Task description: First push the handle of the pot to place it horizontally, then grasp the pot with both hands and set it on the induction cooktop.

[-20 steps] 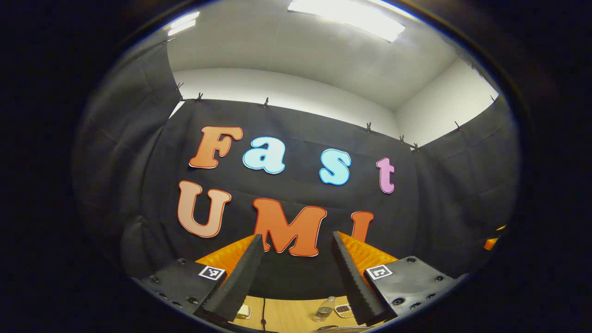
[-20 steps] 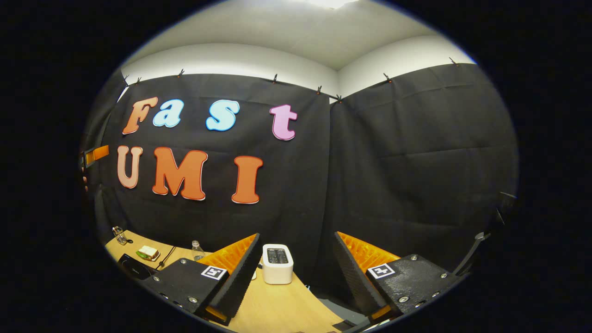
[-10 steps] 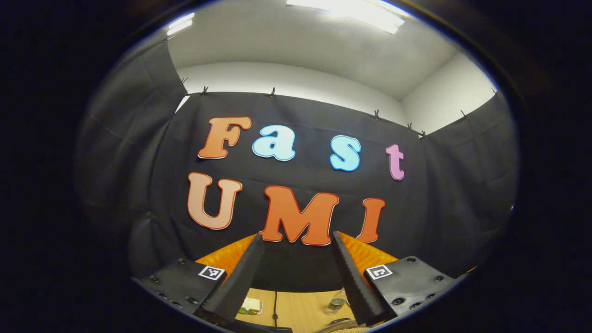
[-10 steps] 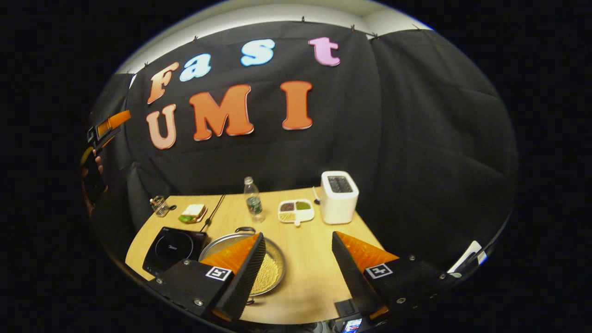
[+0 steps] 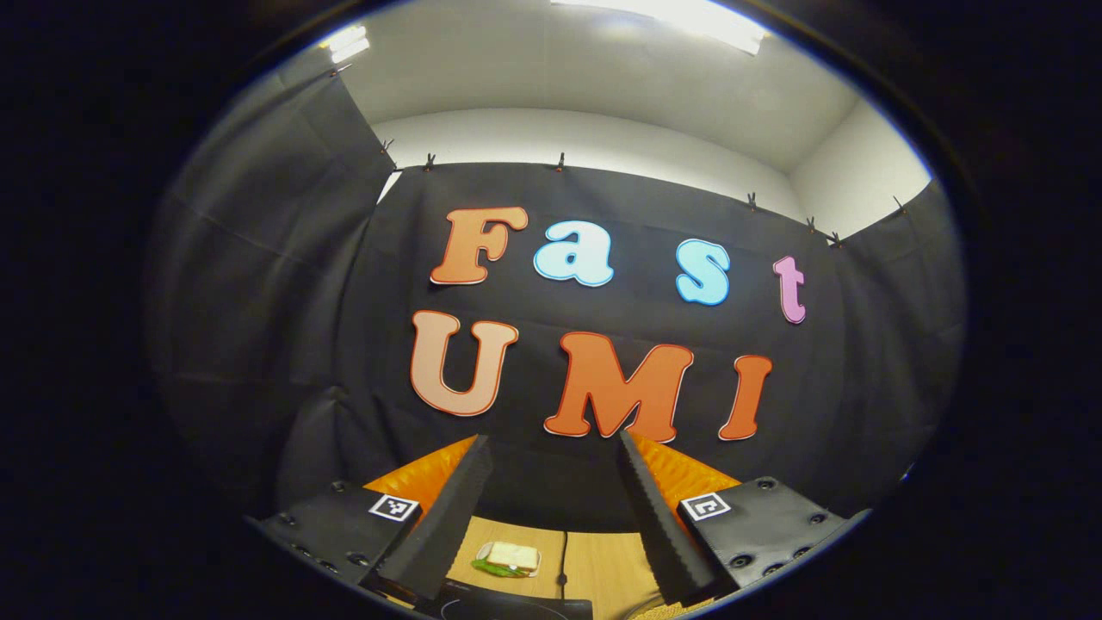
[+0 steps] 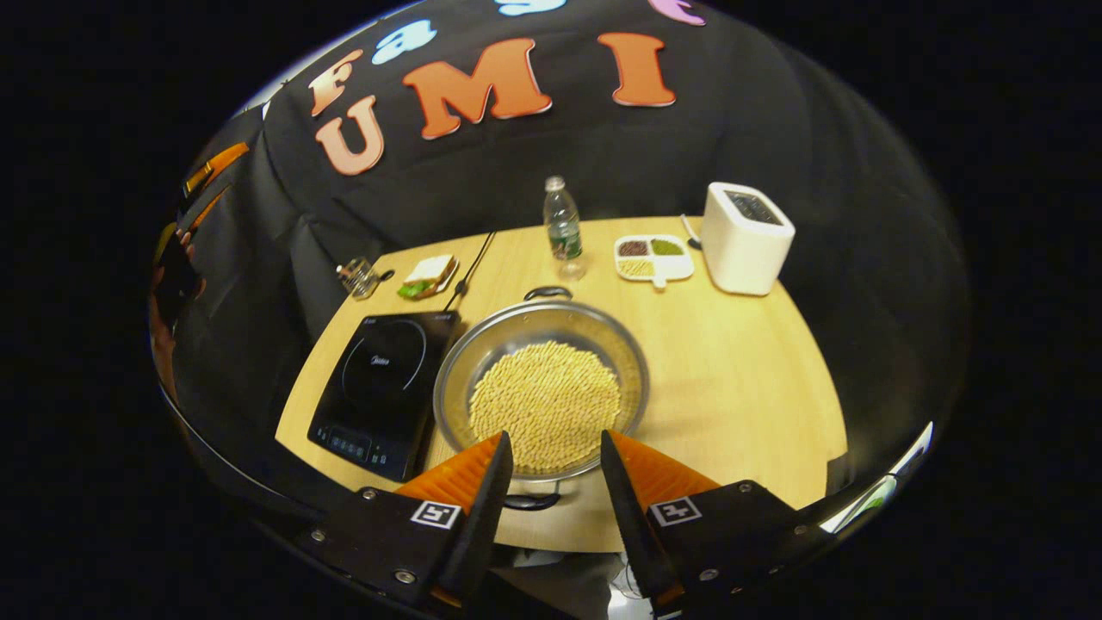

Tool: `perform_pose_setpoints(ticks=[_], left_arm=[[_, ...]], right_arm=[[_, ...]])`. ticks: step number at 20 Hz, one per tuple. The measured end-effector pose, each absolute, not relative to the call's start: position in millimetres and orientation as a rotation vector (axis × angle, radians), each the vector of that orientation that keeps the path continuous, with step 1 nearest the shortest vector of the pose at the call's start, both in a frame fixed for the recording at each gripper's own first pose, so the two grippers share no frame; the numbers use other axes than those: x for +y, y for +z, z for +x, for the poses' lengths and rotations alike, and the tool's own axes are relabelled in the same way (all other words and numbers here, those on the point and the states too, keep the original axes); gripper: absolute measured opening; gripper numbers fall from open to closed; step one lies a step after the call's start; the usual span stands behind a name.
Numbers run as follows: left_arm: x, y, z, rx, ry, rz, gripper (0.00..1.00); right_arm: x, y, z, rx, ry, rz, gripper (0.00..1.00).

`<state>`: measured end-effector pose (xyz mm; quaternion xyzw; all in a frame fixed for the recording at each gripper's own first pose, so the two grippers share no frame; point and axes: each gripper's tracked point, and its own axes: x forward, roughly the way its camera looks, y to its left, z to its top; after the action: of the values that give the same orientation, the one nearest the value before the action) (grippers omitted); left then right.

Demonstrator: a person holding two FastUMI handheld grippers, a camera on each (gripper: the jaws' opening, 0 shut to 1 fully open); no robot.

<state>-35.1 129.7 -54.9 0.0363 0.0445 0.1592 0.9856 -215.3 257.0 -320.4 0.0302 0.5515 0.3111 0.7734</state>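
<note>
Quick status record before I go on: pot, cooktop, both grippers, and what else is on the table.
pot: metal pot holding pale grains, on the table, one loop handle at the far rim, one at the near rim
cooktop: black induction cooktop just beside the pot, nothing on it
right gripper: jaws open, above the pot's near handle, holding nothing
left gripper: jaws open, aimed at the booth wall, holding nothing
other items: sandwich, water bottle, divided dish, white toaster
</note>
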Motion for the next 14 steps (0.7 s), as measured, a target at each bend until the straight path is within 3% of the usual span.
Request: perform_pose_setpoints(ticks=[3, 6, 7, 8, 9, 10, 11, 14], left_arm=[[146, -59, -48, 0.107, 0.347, 0.1, 0.95], [164, -64, -61, 0.132, 0.367, 0.109, 0.95], [172, -65, -63, 0.14, 0.377, 0.112, 0.95], [180, -66, -66, 0.145, 0.386, 0.115, 0.95], [186, -66, -70, 0.153, 0.393, 0.114, 0.95], [192, -68, -74, 0.161, 0.4, 0.116, 0.95], [201, -68, -79, 0.169, 0.406, 0.119, 0.95], [222, -74, -86, 0.188, 0.421, 0.124, 0.95]], right_arm=[[275, -338, -244, 1.28, 0.746, 0.007, 0.57], [294, -344, -262, 1.343, 0.809, -0.025, 0.4], [299, -346, -274, 1.371, 0.836, -0.029, 0.41], [305, -350, -280, 1.388, 0.853, -0.039, 0.31], [309, -355, -284, 1.401, 0.854, -0.059, 0.28], [311, -362, -288, 1.417, 0.847, -0.077, 0.17], [312, -366, -293, 1.432, 0.836, -0.084, 0.17], [323, -375, -305, 1.488, 0.805, -0.057, 0.04]])
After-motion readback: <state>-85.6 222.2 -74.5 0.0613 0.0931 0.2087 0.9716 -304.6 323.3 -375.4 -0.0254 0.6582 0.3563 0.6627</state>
